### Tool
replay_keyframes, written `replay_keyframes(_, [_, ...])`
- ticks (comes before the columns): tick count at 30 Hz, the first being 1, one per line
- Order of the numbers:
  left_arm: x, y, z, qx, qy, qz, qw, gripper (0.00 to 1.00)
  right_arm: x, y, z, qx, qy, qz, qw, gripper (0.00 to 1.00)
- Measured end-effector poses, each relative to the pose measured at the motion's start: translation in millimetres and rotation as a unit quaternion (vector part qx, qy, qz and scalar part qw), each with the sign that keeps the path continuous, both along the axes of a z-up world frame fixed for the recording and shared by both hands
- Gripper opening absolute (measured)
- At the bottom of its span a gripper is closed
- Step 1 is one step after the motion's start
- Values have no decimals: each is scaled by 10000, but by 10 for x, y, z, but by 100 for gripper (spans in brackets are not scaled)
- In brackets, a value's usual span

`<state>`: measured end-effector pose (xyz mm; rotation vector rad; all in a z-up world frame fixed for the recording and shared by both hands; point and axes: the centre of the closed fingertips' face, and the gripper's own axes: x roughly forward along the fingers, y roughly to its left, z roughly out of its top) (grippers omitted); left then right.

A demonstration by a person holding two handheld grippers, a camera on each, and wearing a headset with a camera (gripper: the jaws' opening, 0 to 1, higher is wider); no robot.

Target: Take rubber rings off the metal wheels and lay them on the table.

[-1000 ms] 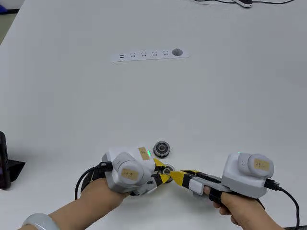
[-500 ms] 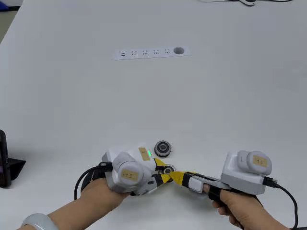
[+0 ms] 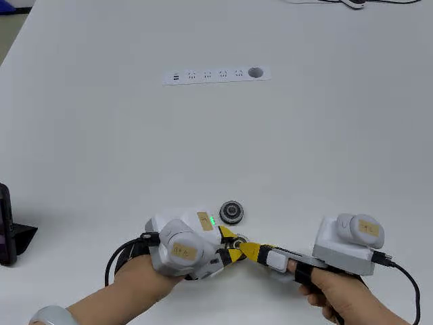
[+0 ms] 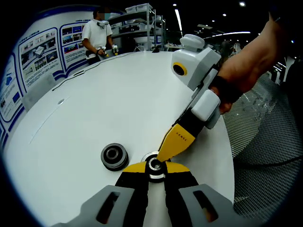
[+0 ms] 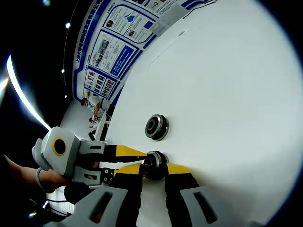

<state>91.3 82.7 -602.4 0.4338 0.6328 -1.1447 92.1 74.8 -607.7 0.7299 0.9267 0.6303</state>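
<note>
Head view: left tool (image 3: pixel 231 244) and right tool (image 3: pixel 248 250) meet nose to nose on one wheel (image 3: pixel 238 241), low on the counter (image 3: pixel 304 135). A spare wheel (image 3: pixel 231 212) lies just beside them.

Left gripper view: the left jaws are clamped across the wheel, and the right tool touches its upper edge.

Right gripper view: the right jaws are pinched on the same wheel (ring not separable from the dark rim).

Risk: if the right tool grips metal rather than rubber, pulling may tear the wheel free or knock the spare.

Versus a second ago: both tools remain locked on and the spare is unmoved. The slight frame shift comes from the headset.
</note>
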Motion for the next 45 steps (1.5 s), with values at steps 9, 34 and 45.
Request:
replay_keyframes(9, [-2, -4, 5, -1, 1, 4, 10000, 11, 1, -23, 30, -81, -115, 41, 9999, 20])
replay_keyframes(34, [-2, -1, 5, -54, 15, 19, 10000, 11, 34, -43, -23, -249, -126, 181, 9994, 9])
replay_keyframes(45, [-6, -2, 2, -52, 20, 19, 10000, 11, 29, -56, -28, -500, -257, 403, 9976, 5])
